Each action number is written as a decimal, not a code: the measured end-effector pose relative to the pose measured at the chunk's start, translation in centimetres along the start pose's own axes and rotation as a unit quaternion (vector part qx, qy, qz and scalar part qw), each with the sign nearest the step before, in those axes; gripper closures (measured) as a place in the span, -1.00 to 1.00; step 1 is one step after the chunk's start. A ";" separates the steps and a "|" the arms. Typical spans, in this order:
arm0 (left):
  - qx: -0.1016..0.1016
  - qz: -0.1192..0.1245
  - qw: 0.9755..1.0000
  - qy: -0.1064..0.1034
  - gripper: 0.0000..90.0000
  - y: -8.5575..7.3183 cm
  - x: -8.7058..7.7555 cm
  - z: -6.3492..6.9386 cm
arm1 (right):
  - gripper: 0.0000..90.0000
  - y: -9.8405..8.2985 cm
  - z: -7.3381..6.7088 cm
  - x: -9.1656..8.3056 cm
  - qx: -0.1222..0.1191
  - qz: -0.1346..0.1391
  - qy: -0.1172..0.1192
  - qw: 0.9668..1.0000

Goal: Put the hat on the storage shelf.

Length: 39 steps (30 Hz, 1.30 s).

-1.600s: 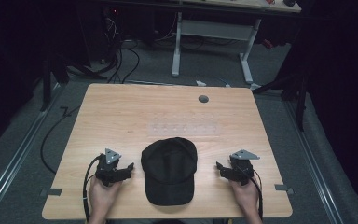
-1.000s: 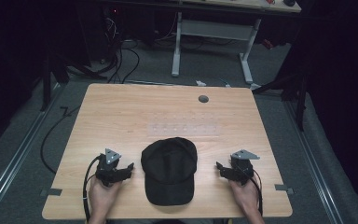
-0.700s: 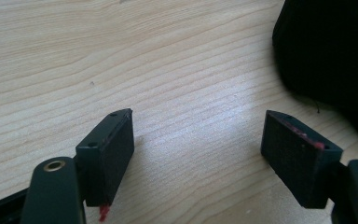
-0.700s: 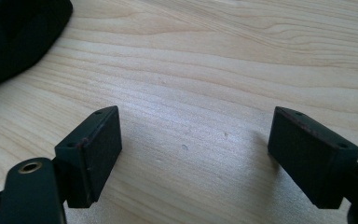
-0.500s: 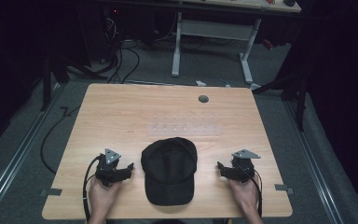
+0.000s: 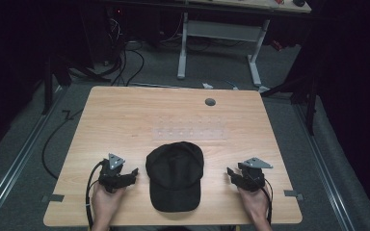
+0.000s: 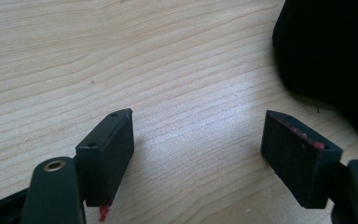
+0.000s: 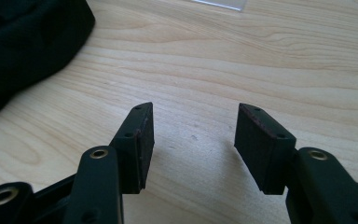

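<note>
Now narrowing: right gripper just closed partway, nothing between its jaws, only bare surface. Left gripper parted moderately, also empty, parked as before. Black cap lying flat between both, near the front edge, untouched. Probably a test squeeze ahead of reaching for the cap.

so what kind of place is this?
Looks like a lab or workshop recording bench: a bare wooden table on grey carpet, cables trailing over the floor, and another adjustable desk frame behind. Only a black cap is laid out.
</note>
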<state>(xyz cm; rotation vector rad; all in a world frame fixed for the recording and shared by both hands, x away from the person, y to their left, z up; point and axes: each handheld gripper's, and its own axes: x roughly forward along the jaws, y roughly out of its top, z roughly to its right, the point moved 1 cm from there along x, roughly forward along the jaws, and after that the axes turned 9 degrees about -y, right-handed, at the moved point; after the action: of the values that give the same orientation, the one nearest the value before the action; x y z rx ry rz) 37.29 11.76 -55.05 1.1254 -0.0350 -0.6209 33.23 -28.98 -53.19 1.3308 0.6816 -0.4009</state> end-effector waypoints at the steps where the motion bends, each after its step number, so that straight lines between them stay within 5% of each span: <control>1: 0.000 0.000 1.000 0.000 -0.43 0.0 0.0 0.0 | 0.09 0.0 0.1 -0.4 0.005 0.005 0.008 1.000; 8: 0.000 0.000 1.000 0.000 -0.43 0.0 0.0 0.0 | 0.22 0.6 0.2 -1.7 0.012 0.013 0.043 0.999; 21: 0.001 0.000 1.000 0.001 -0.42 0.0 0.0 0.0 | 0.23 2.0 -1.2 -2.5 -0.009 0.024 0.062 0.998; 39: 0.000 0.000 1.000 0.001 -0.42 0.0 0.0 0.0 | 0.26 4.6 -3.9 -2.3 -0.022 0.029 0.136 0.990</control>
<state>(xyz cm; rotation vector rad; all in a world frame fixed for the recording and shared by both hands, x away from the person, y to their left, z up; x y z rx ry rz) 37.30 11.74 -55.05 1.1267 -0.0346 -0.6193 33.58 -24.47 -48.58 1.3734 0.8709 -0.1556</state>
